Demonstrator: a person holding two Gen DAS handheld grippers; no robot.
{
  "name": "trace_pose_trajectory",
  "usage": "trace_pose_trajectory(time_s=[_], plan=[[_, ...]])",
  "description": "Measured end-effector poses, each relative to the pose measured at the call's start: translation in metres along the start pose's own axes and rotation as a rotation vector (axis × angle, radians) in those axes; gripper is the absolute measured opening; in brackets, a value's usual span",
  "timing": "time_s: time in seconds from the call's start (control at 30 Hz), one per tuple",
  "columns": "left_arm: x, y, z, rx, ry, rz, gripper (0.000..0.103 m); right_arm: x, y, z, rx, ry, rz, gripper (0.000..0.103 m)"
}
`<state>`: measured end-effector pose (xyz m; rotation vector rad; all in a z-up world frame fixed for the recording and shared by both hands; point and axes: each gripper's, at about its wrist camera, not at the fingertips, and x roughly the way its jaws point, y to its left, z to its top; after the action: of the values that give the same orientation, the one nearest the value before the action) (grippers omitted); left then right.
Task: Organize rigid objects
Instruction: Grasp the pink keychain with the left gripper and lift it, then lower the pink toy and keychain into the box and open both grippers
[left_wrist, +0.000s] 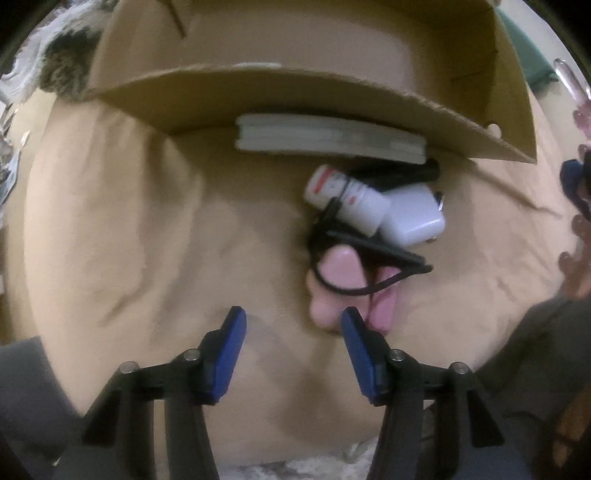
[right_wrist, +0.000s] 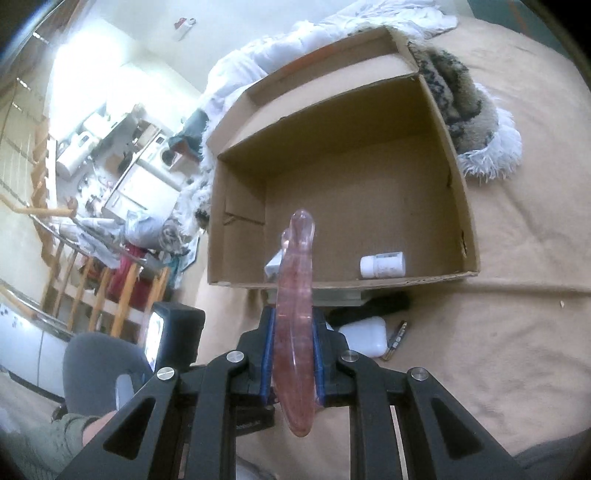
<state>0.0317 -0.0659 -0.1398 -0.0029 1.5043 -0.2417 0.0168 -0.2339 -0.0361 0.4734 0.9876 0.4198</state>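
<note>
An open cardboard box (right_wrist: 454, 192) stands on a tan blanket; it also shows in the left wrist view (left_wrist: 295, 88). A white bottle (right_wrist: 382, 264) lies inside it. My right gripper (right_wrist: 294, 354) is shut on a clear pink plastic piece (right_wrist: 295, 306), held above the box's near wall. My left gripper (left_wrist: 293, 332) is open and empty above the blanket. Ahead of it lie a white bottle (left_wrist: 345, 197), a white charger case (left_wrist: 413, 218), black glasses (left_wrist: 365, 258), pink items (left_wrist: 340, 273) and a stack of white flat pieces (left_wrist: 325, 138) against the box.
A fluffy patterned throw (right_wrist: 476, 122) and white bedding (right_wrist: 280, 51) lie behind the box. A small metal pen-like item (right_wrist: 395, 339) lies by the white case (right_wrist: 364, 334). A wooden railing (right_wrist: 92, 280) and cluttered room lie to the left.
</note>
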Motion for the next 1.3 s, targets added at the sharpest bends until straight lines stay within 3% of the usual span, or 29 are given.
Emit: trace_pose_trajectory(time_s=[0.17, 0.27, 0.4, 0.5, 0.83, 1.17, 1.3], plan=[[0.011, -0.012, 0.006, 0.018, 0.003, -0.023, 0.051, 0.0, -0.003, -0.001, 0.003, 0.009, -0.008, 0.019], [0.021, -0.025, 0.006, 0.072, 0.011, 0.035, 0.051, -0.001, -0.004, -0.001, 0.001, 0.013, -0.014, 0.019], [0.021, -0.025, 0.013, 0.056, -0.023, 0.066, 0.028, 0.001, -0.004, -0.002, -0.003, 0.02, -0.028, 0.019], [0.017, -0.014, 0.013, 0.024, -0.027, 0.02, 0.028, 0.002, -0.003, -0.002, -0.016, 0.023, -0.037, 0.019], [-0.001, 0.027, -0.023, -0.01, -0.023, 0.116, 0.027, 0.003, -0.003, -0.002, -0.024, 0.032, -0.037, 0.019], [-0.039, 0.039, -0.023, -0.048, -0.175, 0.217, 0.027, -0.001, 0.002, -0.006, -0.05, 0.029, -0.053, 0.019], [-0.064, 0.042, -0.004, -0.068, -0.247, 0.232, 0.028, -0.005, 0.0, -0.005, -0.045, 0.009, -0.044, 0.019]])
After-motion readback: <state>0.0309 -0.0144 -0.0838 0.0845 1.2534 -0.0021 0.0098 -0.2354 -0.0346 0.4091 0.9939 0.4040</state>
